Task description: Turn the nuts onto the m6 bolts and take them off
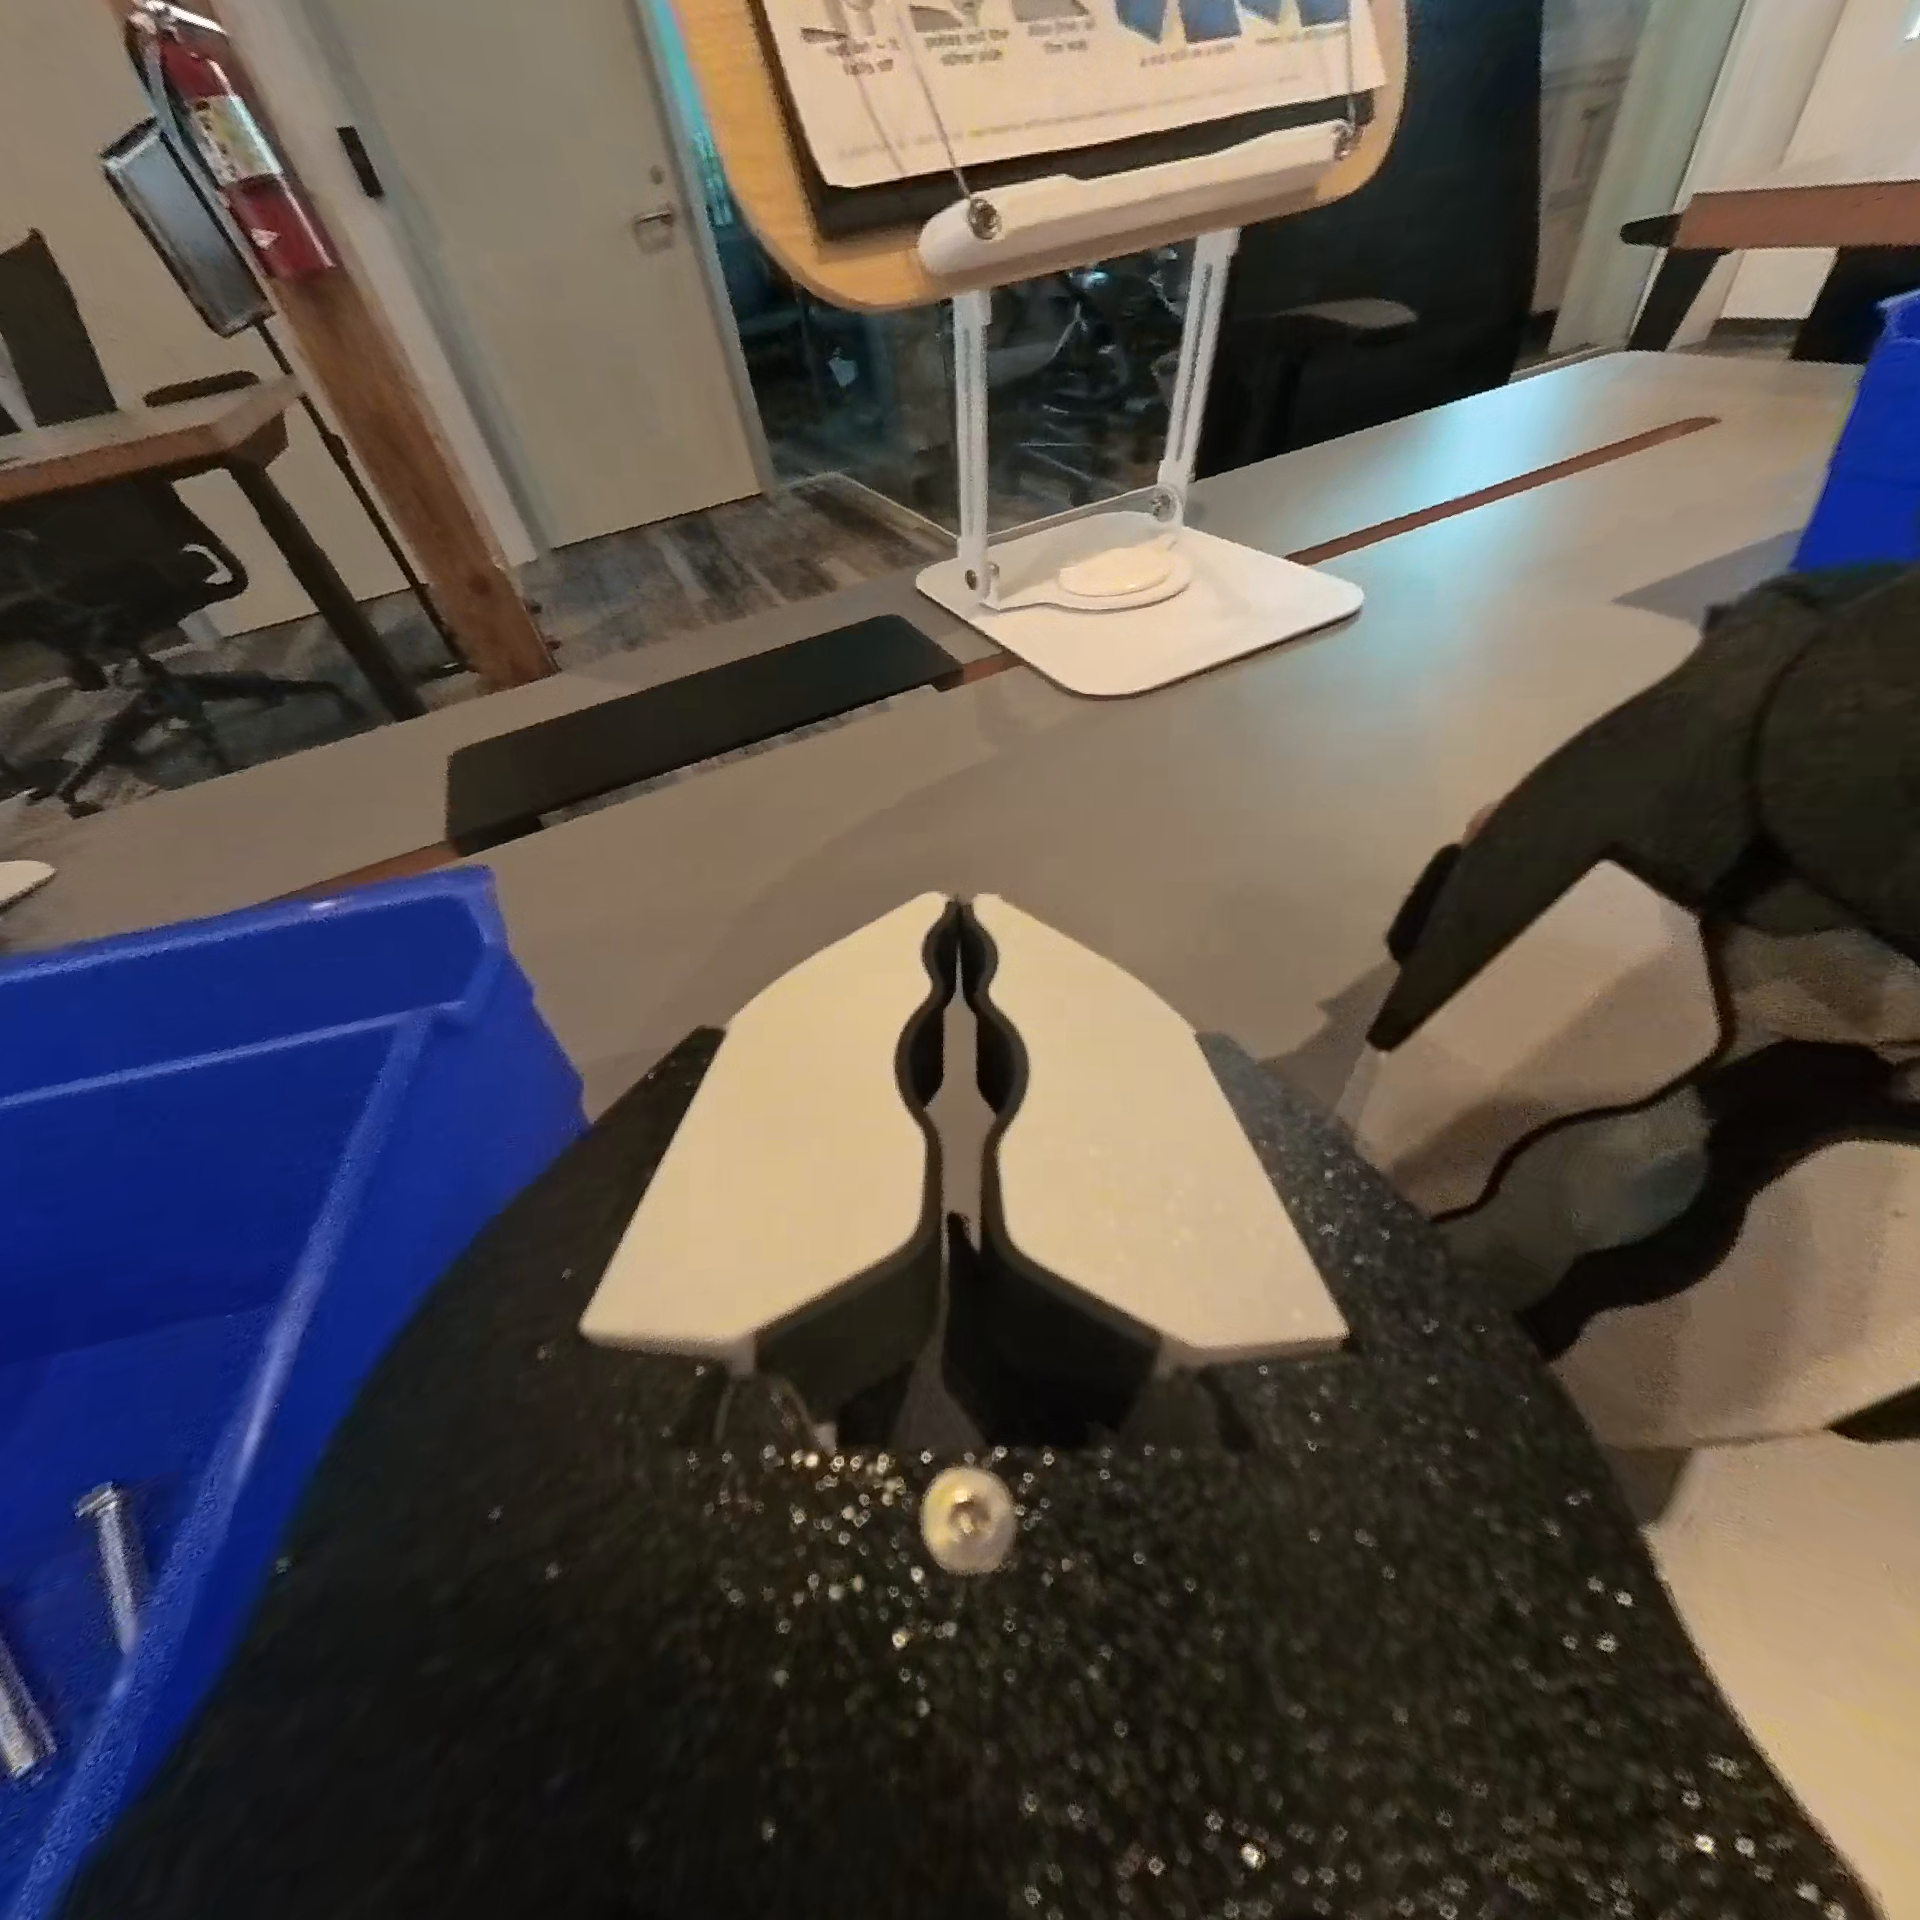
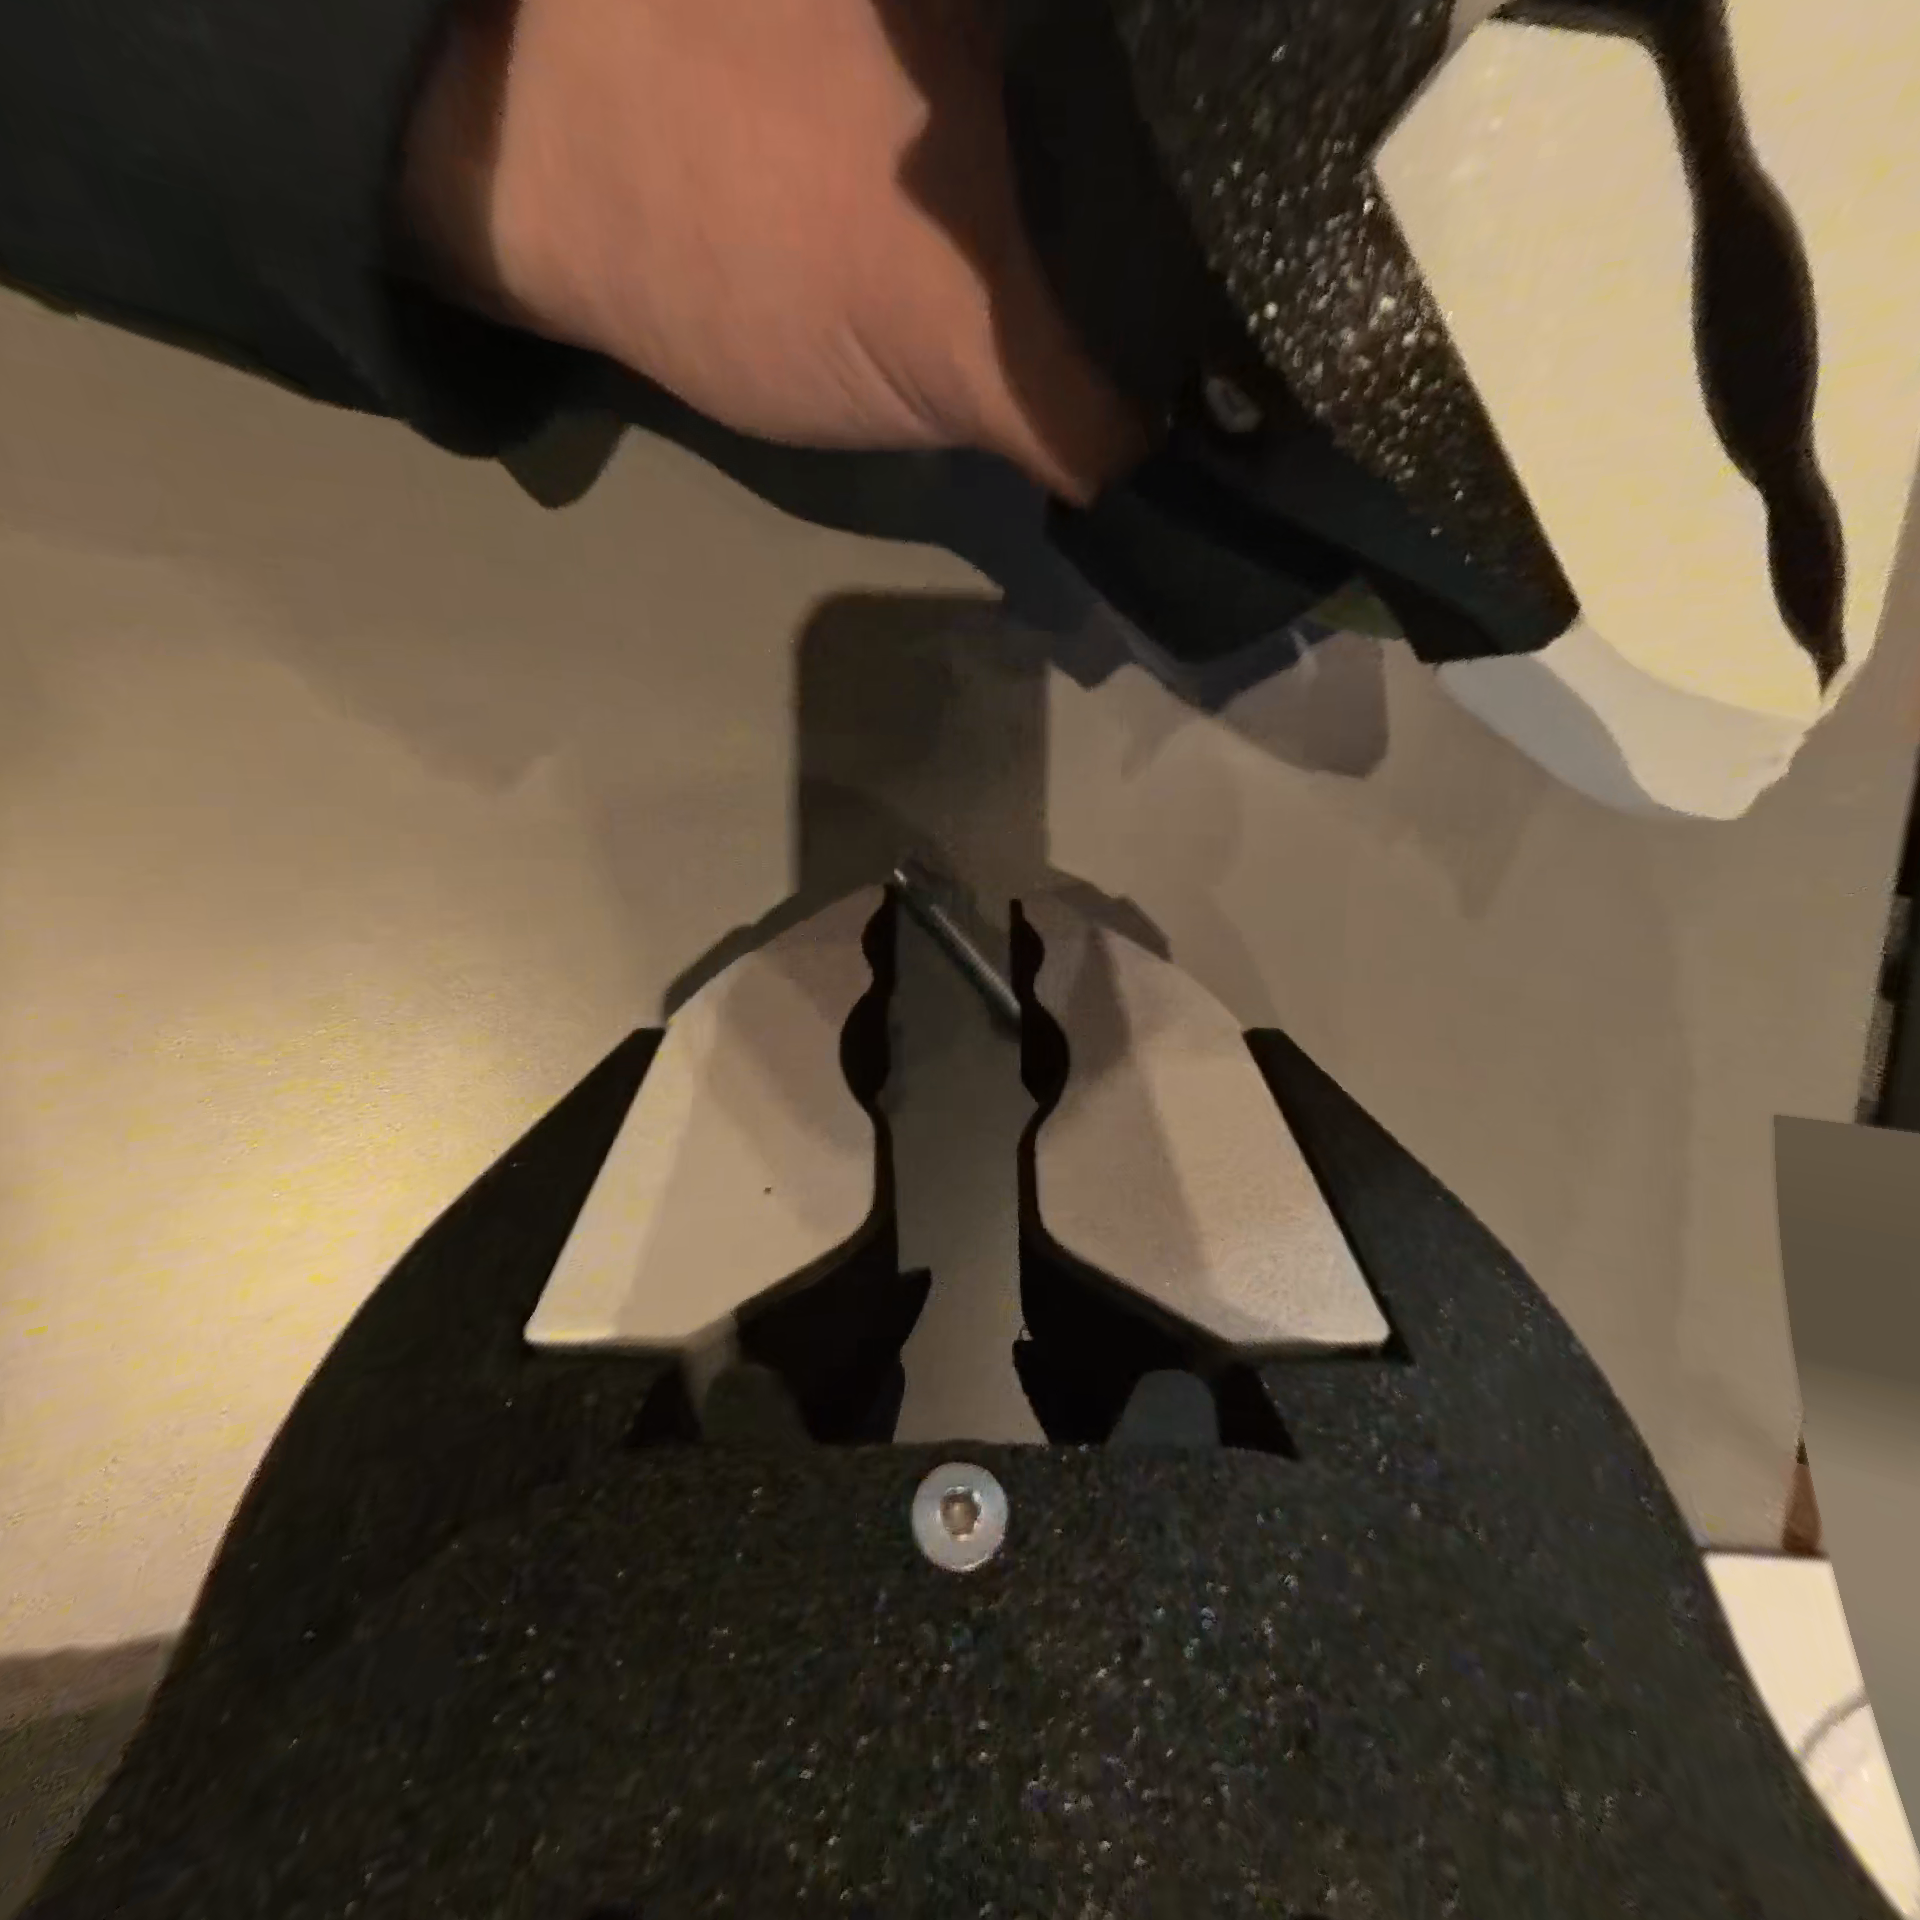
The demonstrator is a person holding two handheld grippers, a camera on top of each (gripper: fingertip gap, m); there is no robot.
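right gripper (image 2: 951, 935) parted around bolt (image 2: 956, 951) on desk (image 2: 260, 935) | left gripper (image 1: 961, 914) closed, empty | no nut seen, threading likely unstarted

An office: desks (image 1: 145, 436) with a swivel chair (image 1: 104, 582), a door (image 1: 582, 260), a wall fire extinguisher (image 1: 244, 156), and a long grey tabletop (image 1: 1195, 790).

Left gripper (image 1: 961, 914): matt off-white plastic fingers (image 1: 821, 1122), rough speckled black body, shiny metal screw (image 1: 968, 1536) at 6 o'clock. Blue bin (image 1: 260, 1122) at 9 o'clock: glossy smooth plastic, bright metal bolts (image 1: 112, 1558) inside. Table (image 1: 1143, 790): smooth matt grey. Right gripper (image 2: 951, 925): same grainy black finish; thin metal bolt (image 2: 956, 956) between tips.
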